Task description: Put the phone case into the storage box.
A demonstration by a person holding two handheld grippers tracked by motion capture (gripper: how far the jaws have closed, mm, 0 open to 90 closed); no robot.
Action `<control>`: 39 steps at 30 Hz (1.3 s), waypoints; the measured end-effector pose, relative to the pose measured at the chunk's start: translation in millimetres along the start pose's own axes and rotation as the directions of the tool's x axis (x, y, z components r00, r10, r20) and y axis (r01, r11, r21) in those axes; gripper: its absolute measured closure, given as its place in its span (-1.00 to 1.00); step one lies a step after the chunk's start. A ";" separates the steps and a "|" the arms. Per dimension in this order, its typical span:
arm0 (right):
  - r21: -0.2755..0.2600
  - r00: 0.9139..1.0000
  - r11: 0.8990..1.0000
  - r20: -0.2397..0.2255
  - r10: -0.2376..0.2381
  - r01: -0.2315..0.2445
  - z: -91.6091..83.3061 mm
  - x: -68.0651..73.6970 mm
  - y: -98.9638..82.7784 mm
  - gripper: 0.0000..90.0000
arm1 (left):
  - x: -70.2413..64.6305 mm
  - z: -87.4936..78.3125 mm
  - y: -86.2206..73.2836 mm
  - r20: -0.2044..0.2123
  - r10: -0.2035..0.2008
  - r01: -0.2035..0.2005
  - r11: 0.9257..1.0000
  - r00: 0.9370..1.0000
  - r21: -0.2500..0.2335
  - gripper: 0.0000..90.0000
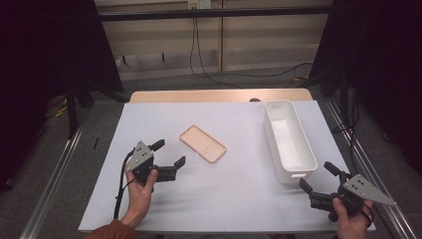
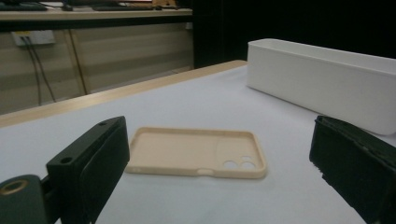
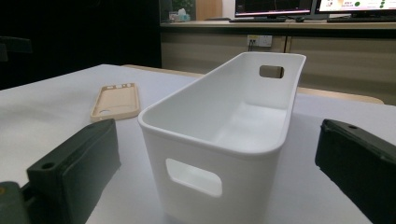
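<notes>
From the high view, nothing is moved yet: the phone case (image 1: 203, 143) lies flat mid-table, and the white bin (image 1: 290, 141) at the right looks empty, so I judge the whole pick and drop is left. My left gripper (image 1: 168, 156) is spread, near the case's left, apart from it. My right gripper (image 1: 317, 178) is spread too, just near of the bin.

In the left gripper view, the case (image 2: 196, 152) sits ahead between the open jaws, inner side up, I think.

In the right gripper view, the bin (image 3: 224, 135) stands close ahead, with the case (image 3: 116, 101) far left.
</notes>
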State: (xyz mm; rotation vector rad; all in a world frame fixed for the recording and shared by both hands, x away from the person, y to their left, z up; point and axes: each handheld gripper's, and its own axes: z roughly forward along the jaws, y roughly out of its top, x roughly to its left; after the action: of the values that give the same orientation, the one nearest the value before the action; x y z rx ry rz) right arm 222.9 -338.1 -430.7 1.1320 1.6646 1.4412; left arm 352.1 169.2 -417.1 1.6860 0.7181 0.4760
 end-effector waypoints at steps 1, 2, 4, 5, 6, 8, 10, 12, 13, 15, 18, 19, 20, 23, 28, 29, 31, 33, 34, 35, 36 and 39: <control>0.000 1.000 1.000 0.000 0.000 0.000 0.0 0.0 0.0 -1.00 | -0.7 1.6 1.0 0.005 -0.011 0.011 1.000 1.000 -0.001 -0.89; 0.000 1.000 1.000 0.000 0.000 0.000 0.1 0.1 0.0 -1.00 | -0.2 2.8 2.1 0.020 -0.011 0.011 1.000 1.000 -0.010 -0.89; 0.001 1.000 1.000 -0.002 -0.002 0.002 0.7 0.0 0.0 -1.00 | -0.9 6.9 4.8 0.015 -0.004 0.004 1.000 1.000 -0.018 -0.92; 0.000 1.000 1.000 -0.001 0.000 0.000 0.8 0.2 0.1 -1.00 | -0.6 11.2 8.2 0.025 0.008 -0.008 1.000 1.000 -0.022 -0.93; -0.001 1.000 1.000 -0.001 0.000 0.000 0.7 0.4 0.1 -1.00 | -0.6 11.2 8.2 0.025 0.008 -0.008 1.000 1.000 -0.022 -0.94; -0.002 1.000 1.000 -0.002 -0.003 0.003 0.4 0.2 0.0 -1.00 | -0.6 14.6 10.2 0.030 0.003 -0.002 0.999 1.000 -0.037 -0.95; -0.002 1.000 1.000 0.000 -0.002 0.002 0.0 -0.1 0.0 -1.00 | -0.3 17.4 11.4 0.036 -0.001 0.003 0.999 0.999 -0.045 -0.95; -0.002 1.000 1.000 -0.001 0.000 0.000 0.1 -0.1 0.0 -1.00 | 0.0 22.2 12.4 0.034 0.009 -0.008 0.999 0.999 -0.031 -0.95; -0.003 1.000 1.000 -0.002 -0.001 0.001 0.1 0.1 0.0 -1.00 | 0.1 23.9 12.5 0.039 -0.002 0.003 1.000 0.999 -0.028 -0.95; -0.004 1.000 1.000 -0.003 -0.001 0.001 0.0 0.1 0.0 -1.00 | -1.0 26.0 13.4 0.033 -0.001 0.001 1.000 0.999 -0.028 -0.95; -0.004 1.000 1.000 -0.004 -0.001 0.001 0.2 0.1 0.0 -1.00 | -2.4 28.0 15.3 0.034 0.009 -0.008 1.000 0.999 -0.024 -0.96; -0.003 1.000 1.000 -0.003 -0.002 0.002 0.4 0.2 0.0 -1.00 | -2.3 31.4 16.9 0.037 0.011 -0.009 1.000 0.999 -0.030 -0.97; -0.003 1.000 1.000 -0.003 -0.002 0.002 0.4 0.2 0.0 -1.00 | -2.3 31.4 16.9 0.037 0.011 -0.009 1.000 0.999 -0.030 -0.97; -0.005 1.000 1.000 -0.005 -0.004 0.004 0.5 0.4 0.1 -1.00 | 0.4 36.8 17.6 0.026 0.013 -0.012 0.999 1.000 -0.039 -0.97; -0.004 1.000 1.000 -0.005 -0.003 0.003 0.6 0.1 -0.1 -1.00 | 7.0 44.8 17.4 0.015 0.007 -0.007 1.000 1.000 -0.025 -0.96; -0.003 1.000 1.000 -0.005 -0.002 0.002 0.7 0.1 -0.1 -1.00 | 8.4 46.2 17.9 0.016 0.013 -0.013 1.000 1.000 -0.025 -0.97; -0.002 1.000 1.000 -0.006 0.002 -0.002 1.0 0.3 -0.2 -1.00 | 10.5 49.8 19.2 0.013 0.015 -0.014 1.000 1.000 -0.021 -0.96; -0.003 1.000 1.000 -0.007 0.000 0.000 0.9 0.3 -0.1 -1.00 | 14.0 55.4 20.6 0.015 -0.005 0.005 1.000 1.000 -0.022 -0.95; -0.003 1.000 1.000 -0.008 0.000 0.000 0.9 0.4 -0.1 -1.00 | 15.2 57.2 21.2 0.014 0.005 -0.004 1.000 1.000 -0.017 -0.95; -0.003 1.000 1.000 -0.008 -0.001 0.001 0.9 0.3 -0.1 -1.00 | 15.2 57.2 21.2 0.014 0.005 -0.004 1.000 1.000 -0.017 -0.95; -0.003 1.000 1.000 -0.008 -0.001 0.001 0.9 0.3 -0.1 -1.00 | 16.0 59.2 21.9 0.007 0.016 -0.016 1.000 1.000 -0.017 -0.95; -0.005 1.000 1.000 -0.008 0.000 -0.001 1.1 0.4 -0.2 -1.00 | 18.3 65.6 25.0 -0.001 0.010 -0.010 1.000 1.000 -0.023 -0.95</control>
State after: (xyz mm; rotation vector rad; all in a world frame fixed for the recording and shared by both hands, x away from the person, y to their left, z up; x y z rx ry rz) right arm 223.6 -337.3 -431.1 1.1254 1.6661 1.4512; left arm 413.5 131.4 -409.4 1.6688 0.7032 0.4898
